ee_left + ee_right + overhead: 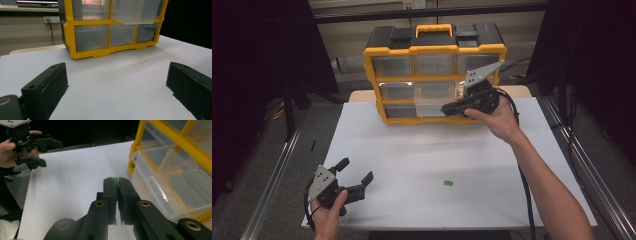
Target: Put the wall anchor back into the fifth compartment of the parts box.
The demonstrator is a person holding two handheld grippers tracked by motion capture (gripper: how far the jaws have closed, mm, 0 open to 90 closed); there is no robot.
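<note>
From the high view, your right gripper (451,108) sits at the front of the yellow organiser (434,75), beside the clear drawer (430,106) that stands pulled out of its middle row. A second green piece (447,183) lies loose on the white table (412,150), well apart from both tools. Your left gripper (357,176) rests near the table's front left corner, jaws spread, holding nothing.

In the left gripper view, the two black jaws stand wide apart over bare table, with the organiser (112,30) well ahead and the open drawer (135,12) jutting from it.

In the right gripper view, your right gripper (117,182) is clenched on a small green piece (115,179), which shows as a sliver between the jaw tips. The drawer (170,187) lies just beside those tips, to their right, its rim near the level of the jaws.

The risk, as I judge it: the piece is held by a thin edge, so a nudge against the drawer's rim could knock it free outside the bin. Opening before the tips clear the rim would drop it on the table instead.
</note>
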